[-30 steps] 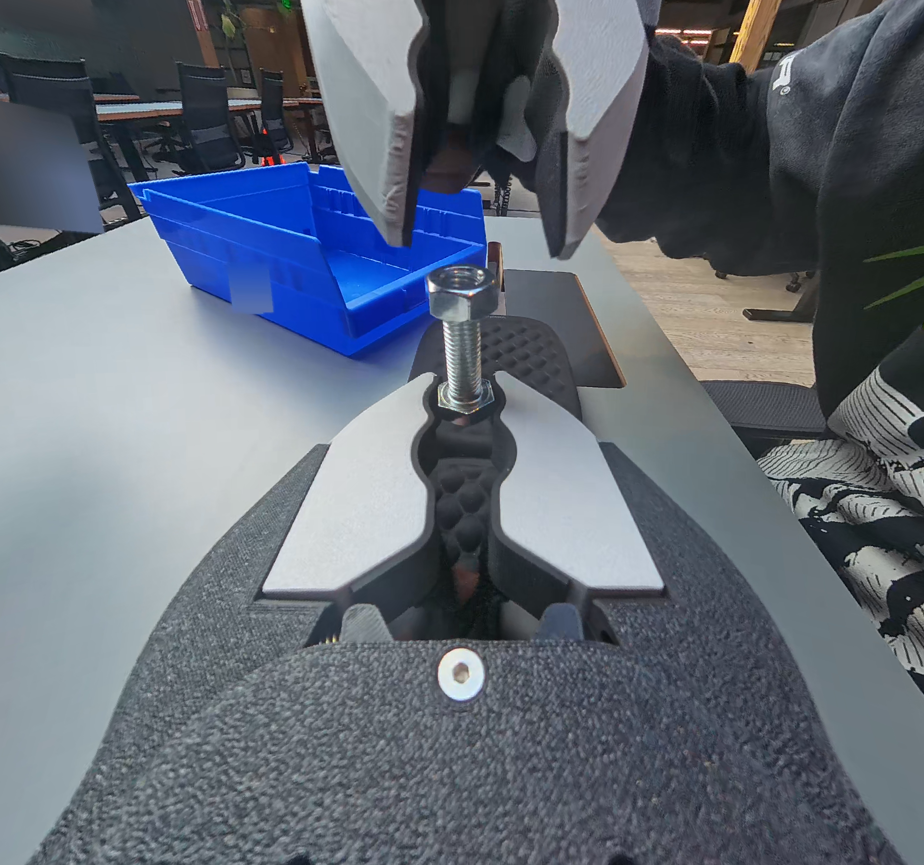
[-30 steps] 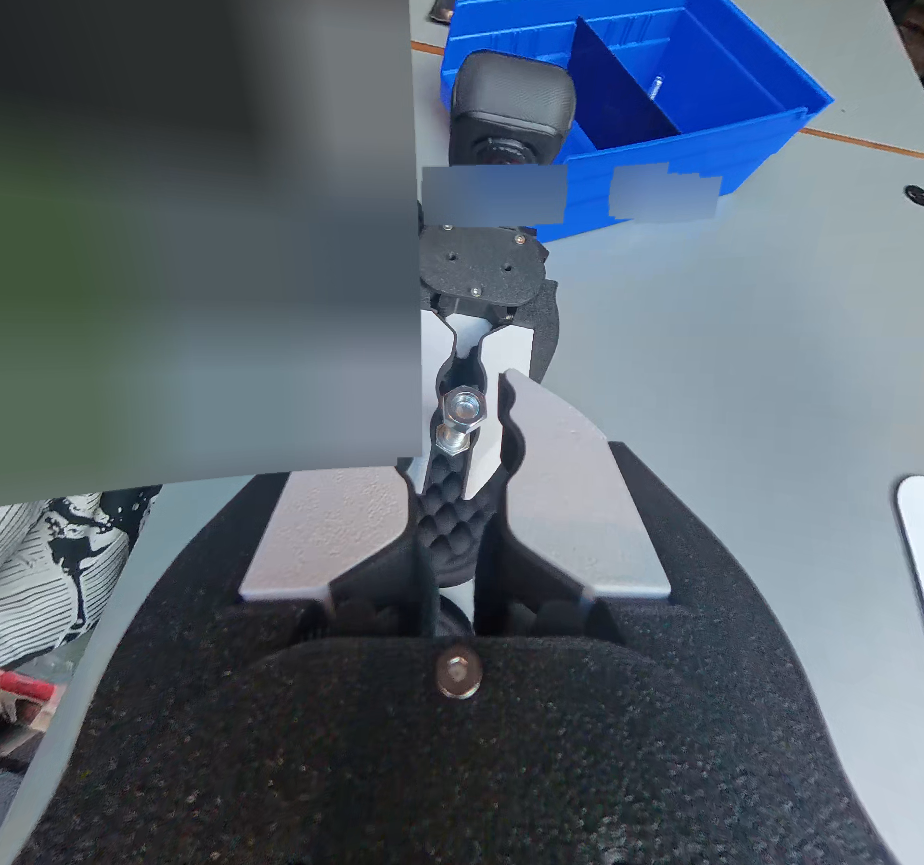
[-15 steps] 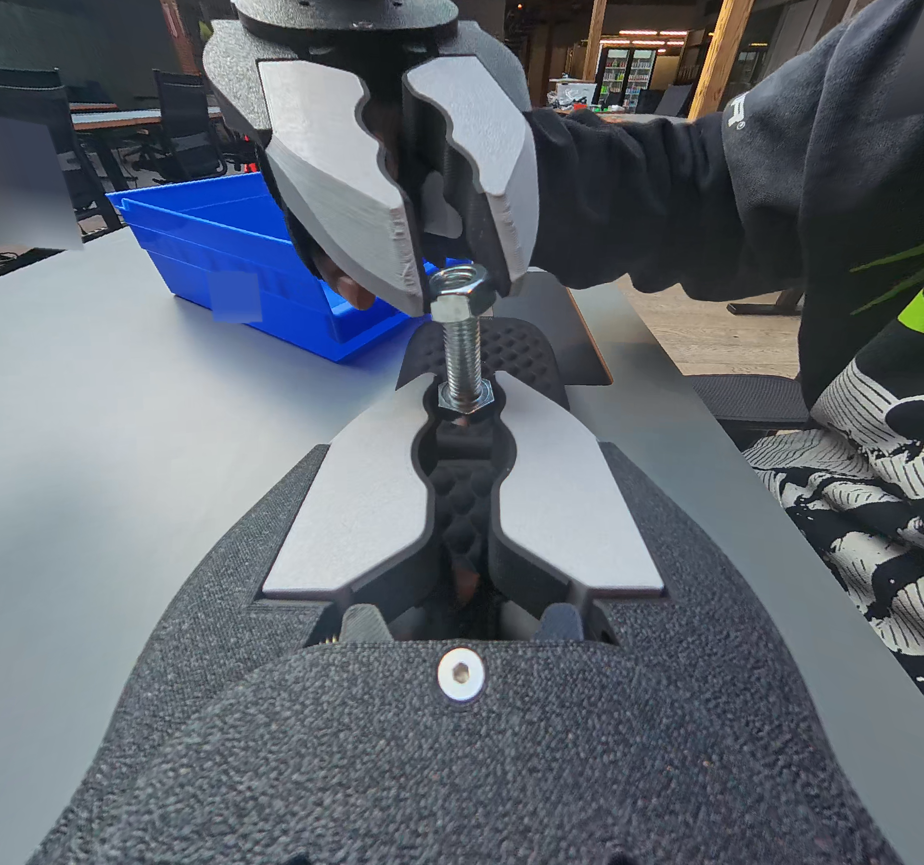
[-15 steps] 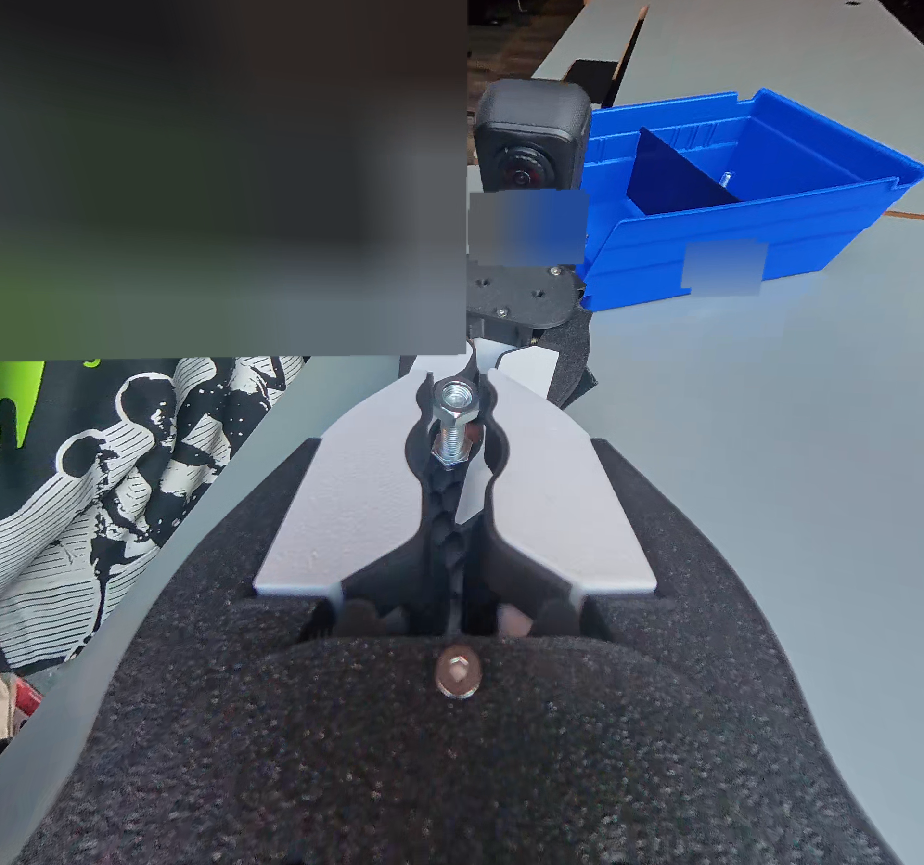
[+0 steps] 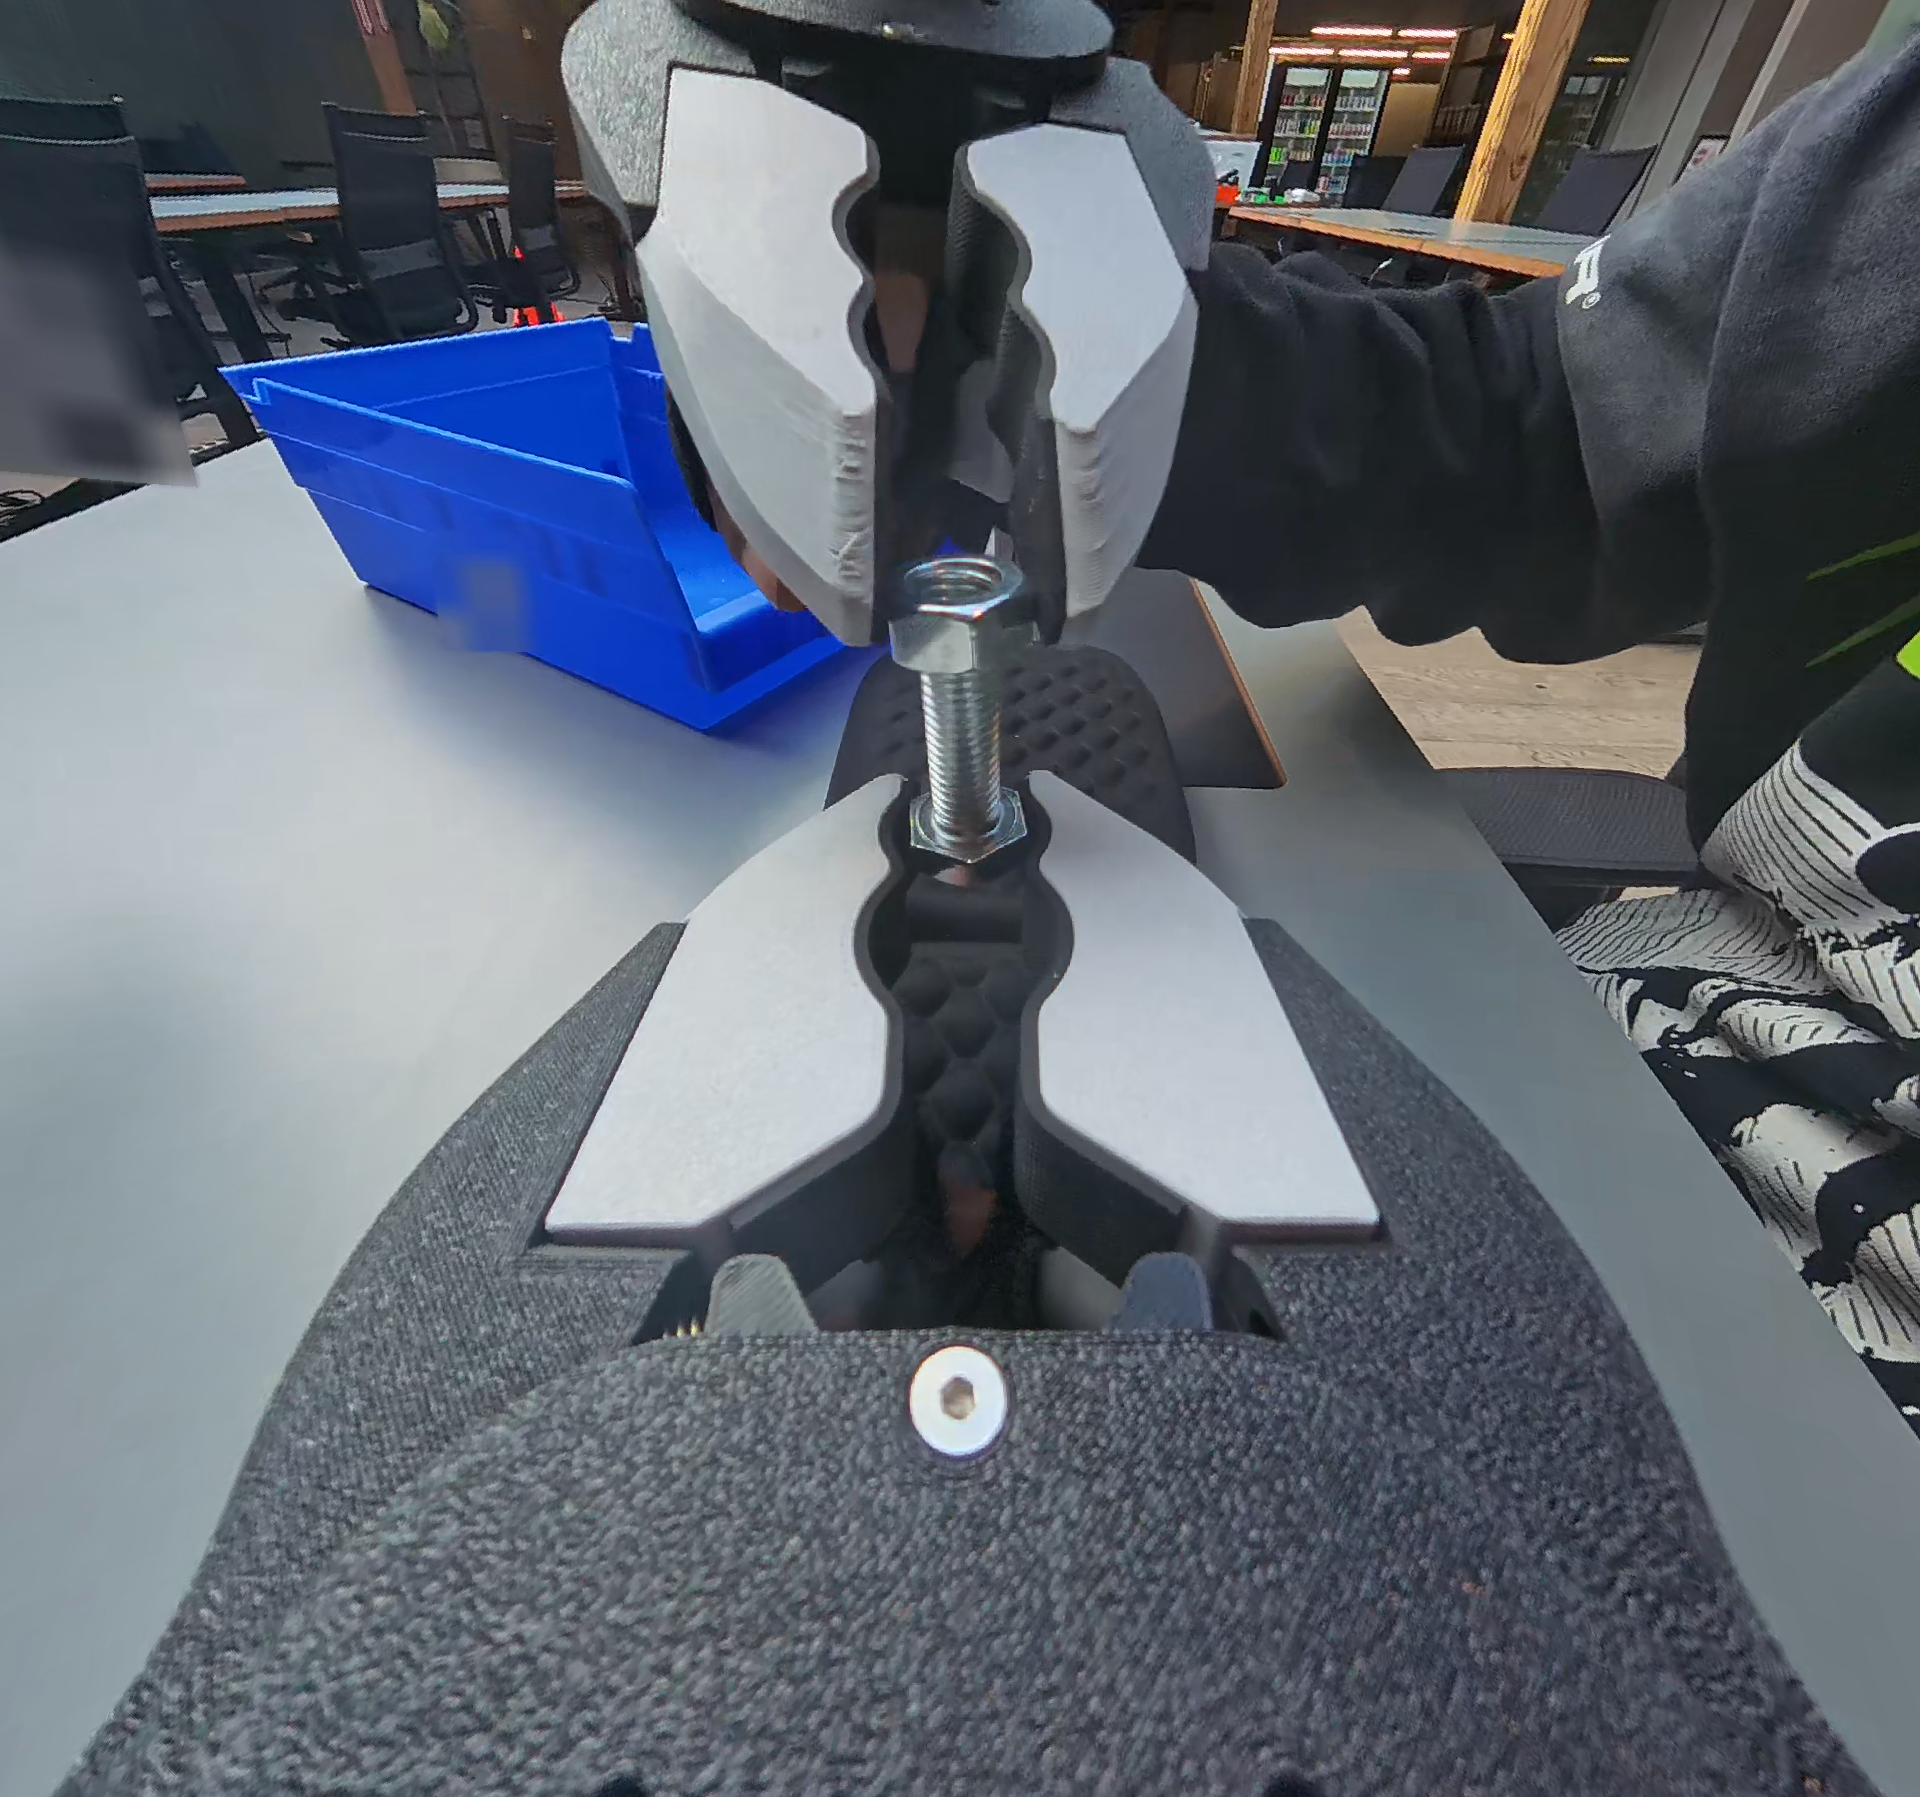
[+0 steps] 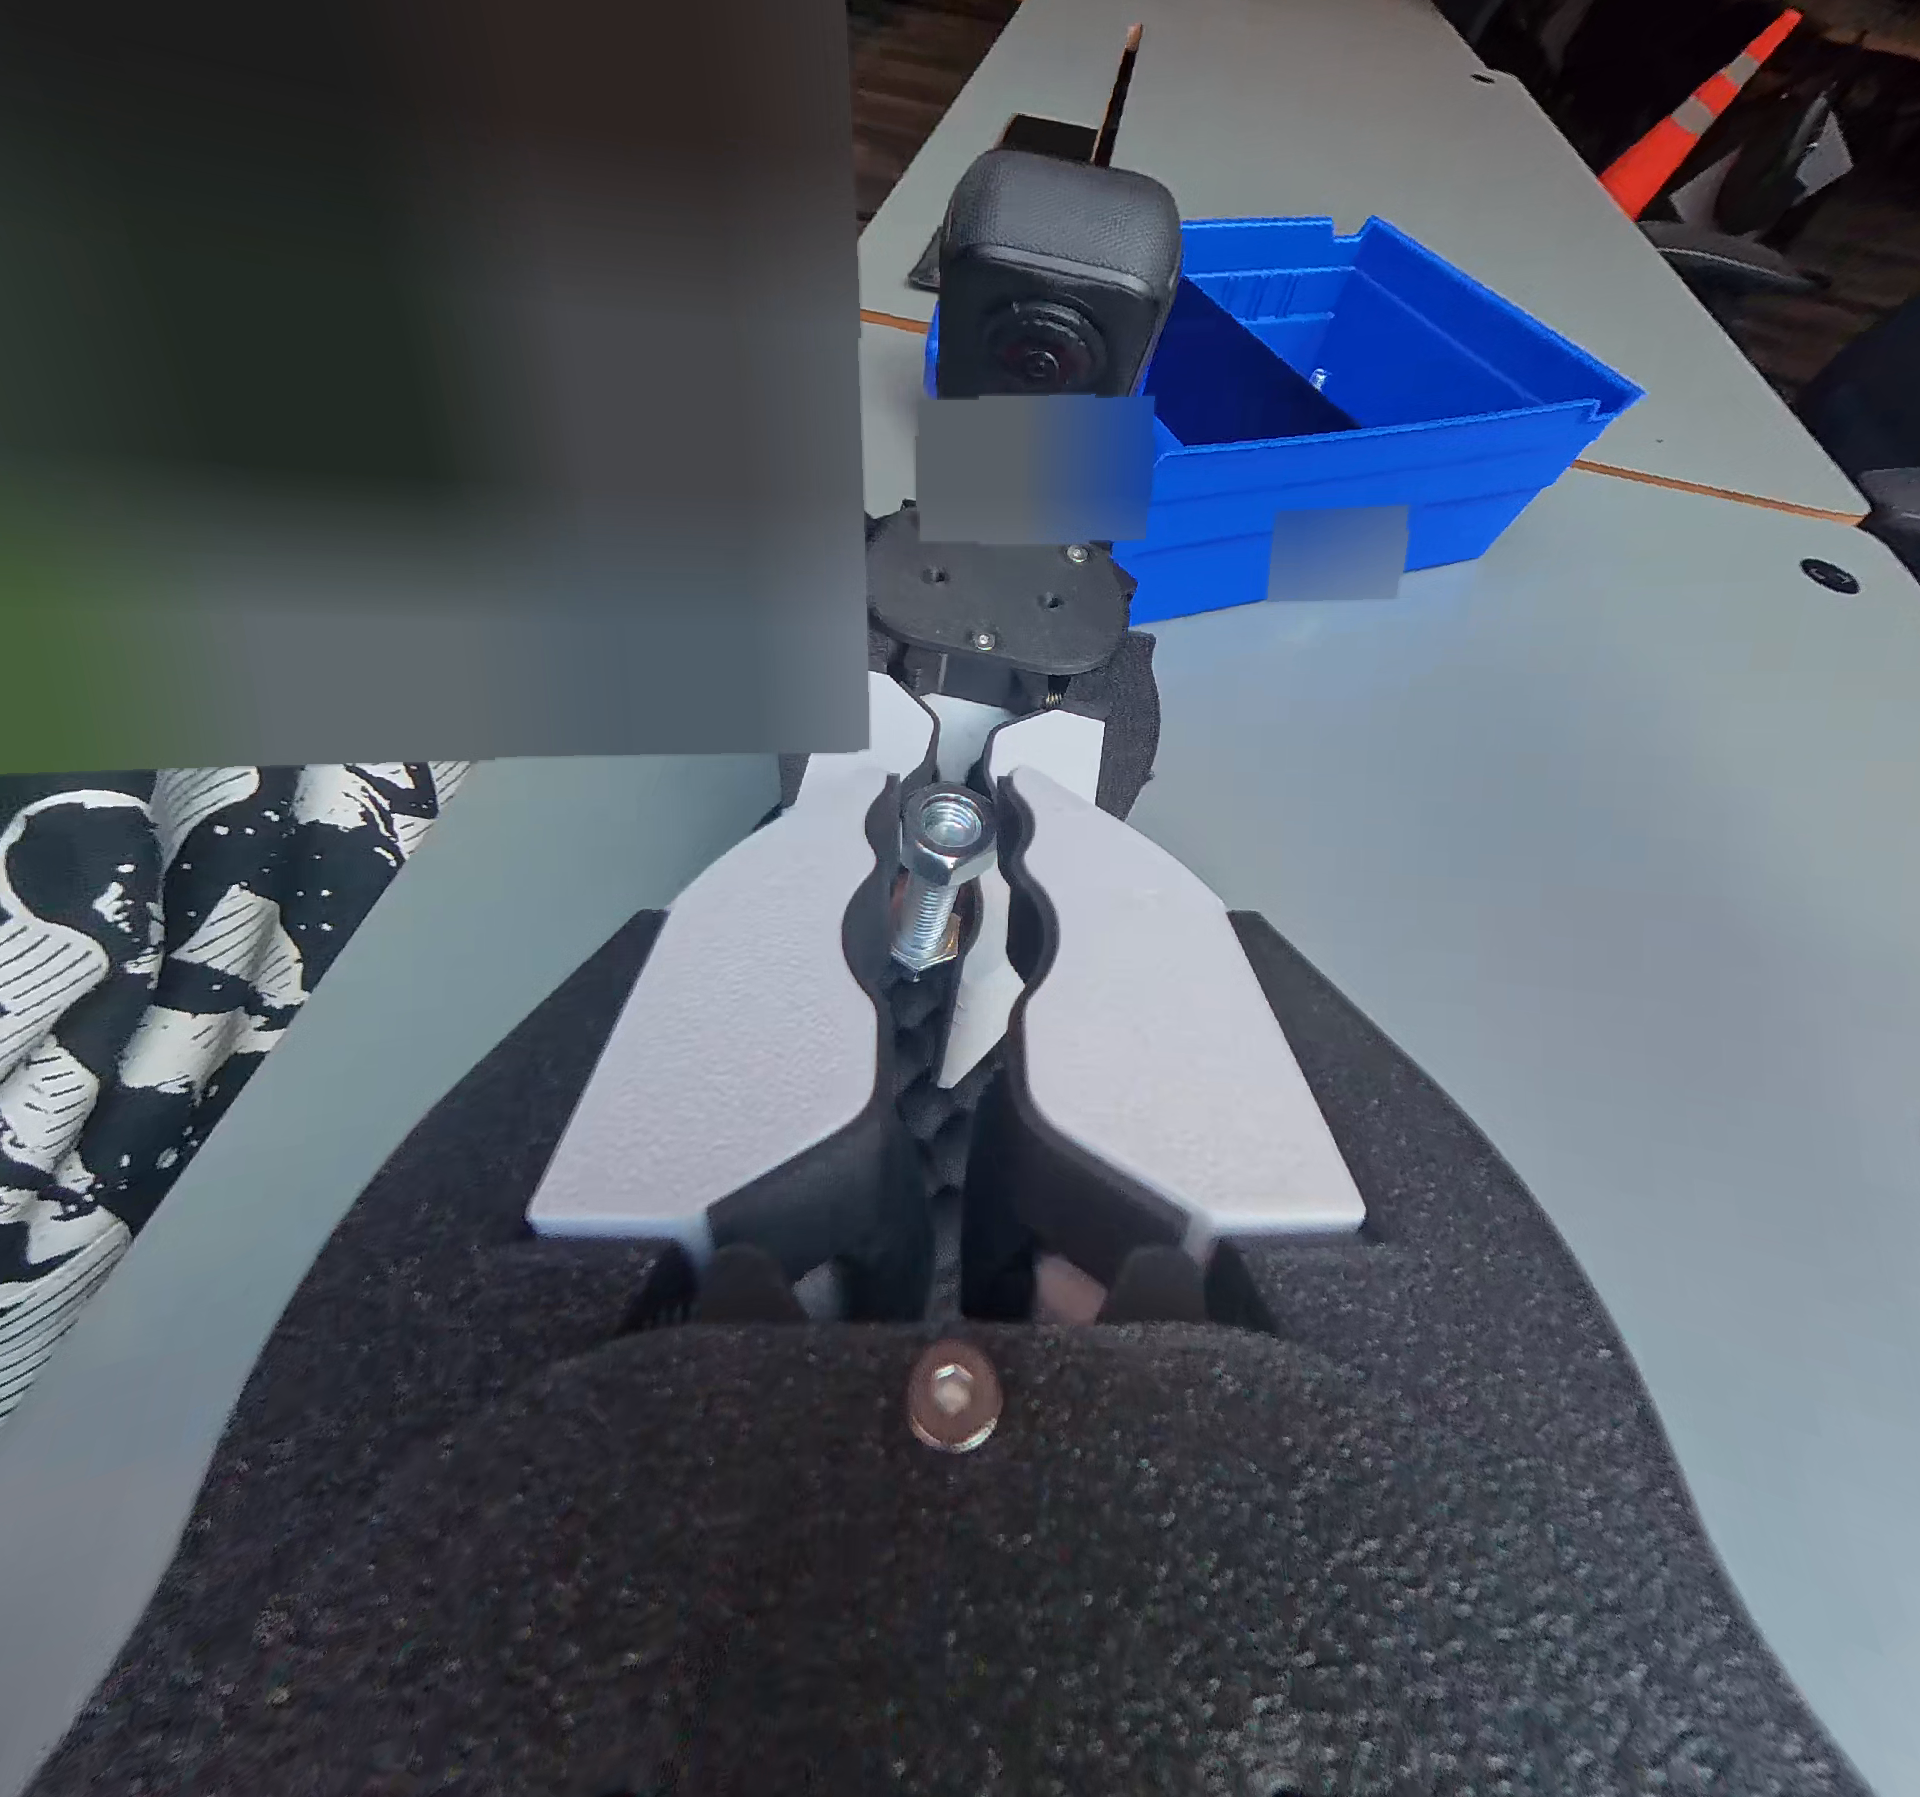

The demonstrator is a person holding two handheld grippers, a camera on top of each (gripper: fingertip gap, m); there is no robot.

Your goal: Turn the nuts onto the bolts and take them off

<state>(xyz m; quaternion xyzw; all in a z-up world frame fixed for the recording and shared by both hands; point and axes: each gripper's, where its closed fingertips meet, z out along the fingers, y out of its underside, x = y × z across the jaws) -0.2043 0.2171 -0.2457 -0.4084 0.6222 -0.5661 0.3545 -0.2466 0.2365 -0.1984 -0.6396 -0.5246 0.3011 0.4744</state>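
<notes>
Grey table [image 5: 312,916] – right gripper [image 5: 961,594] now clamps nut [image 5: 961,620].

Grey tables [image 5: 260,812], black chairs [image 5: 395,220], timber posts [image 5: 1538,43]

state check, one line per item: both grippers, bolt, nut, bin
left gripper: shut on the bolt's head, holding it upright.
right gripper: fingers close around the nut from above; contact unclear.
bolt: vertical, threads exposed along the shank.
nut: at the bolt's top end, barely threaded on.
blue bin: on the table, open top, divider in, one small metal part visible.
</notes>
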